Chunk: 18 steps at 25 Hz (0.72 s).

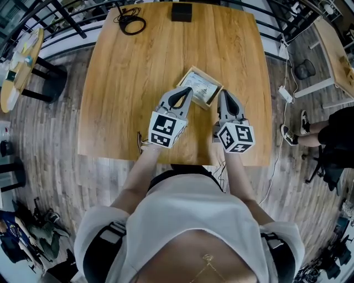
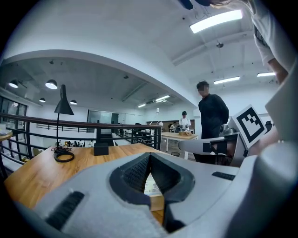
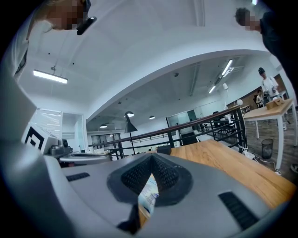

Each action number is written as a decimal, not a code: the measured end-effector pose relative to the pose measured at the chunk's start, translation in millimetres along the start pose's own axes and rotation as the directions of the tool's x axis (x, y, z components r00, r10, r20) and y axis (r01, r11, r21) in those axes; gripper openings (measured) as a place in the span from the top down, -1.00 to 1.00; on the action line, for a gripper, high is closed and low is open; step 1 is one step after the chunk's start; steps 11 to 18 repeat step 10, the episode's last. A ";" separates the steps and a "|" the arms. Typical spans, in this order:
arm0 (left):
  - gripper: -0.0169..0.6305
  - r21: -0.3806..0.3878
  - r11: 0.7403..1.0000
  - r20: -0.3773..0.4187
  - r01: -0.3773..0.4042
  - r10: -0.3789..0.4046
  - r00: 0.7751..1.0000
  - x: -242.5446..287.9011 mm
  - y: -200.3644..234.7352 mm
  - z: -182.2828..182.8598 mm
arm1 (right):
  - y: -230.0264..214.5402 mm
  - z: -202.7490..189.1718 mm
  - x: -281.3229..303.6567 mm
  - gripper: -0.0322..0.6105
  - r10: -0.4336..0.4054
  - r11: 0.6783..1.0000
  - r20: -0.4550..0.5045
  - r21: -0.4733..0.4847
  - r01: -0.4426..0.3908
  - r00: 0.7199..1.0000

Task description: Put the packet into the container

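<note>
Held left gripper [image 1: 189,89] and right gripper [image 1: 221,93] fully closed, empty, just beside container [image 1: 214,96]. Left packet [image 1: 198,85] flat inside, placing seemingly done.

Your table [image 1: 138,66] is light brown wood with thin darker lines running along it. The container [image 1: 212,97] has a pale tan rim. The packet [image 1: 198,85] is white with small greyish print. Your left gripper [image 1: 189,90] and right gripper [image 1: 223,94] are grey with black ribbed pads. The left cube [image 1: 166,129] and the right cube [image 1: 237,137] are white with black square marks. The cable [image 1: 131,23] and the small box [image 1: 181,12] are black. Your shirt [image 1: 188,210] is white. The floor [image 1: 44,149] is grey-brown planks.
</note>
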<state>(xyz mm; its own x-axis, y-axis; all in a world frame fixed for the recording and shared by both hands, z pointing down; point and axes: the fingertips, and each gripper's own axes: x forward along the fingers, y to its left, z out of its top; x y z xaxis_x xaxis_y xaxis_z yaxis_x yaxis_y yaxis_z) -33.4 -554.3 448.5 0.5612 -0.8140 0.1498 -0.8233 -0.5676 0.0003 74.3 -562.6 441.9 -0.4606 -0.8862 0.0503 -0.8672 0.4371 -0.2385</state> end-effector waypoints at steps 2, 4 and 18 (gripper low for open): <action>0.92 0.013 1.000 -0.002 0.011 -0.011 1.000 -0.3 -1.2 0.8 | 0.2 0.0 0.4 0.87 -0.004 1.000 -0.002 0.000 0.004 1.000; 0.92 0.012 1.000 -0.003 0.018 -0.018 1.000 -0.7 -0.2 0.9 | 0.5 -0.6 0.6 0.87 -0.008 1.000 -0.005 0.004 0.008 1.000; 0.92 -0.007 1.000 -0.013 0.020 -0.020 1.000 -3.8 5.4 -2.1 | 3.6 1.0 -2.5 0.87 -0.008 1.000 -0.006 0.026 0.009 1.000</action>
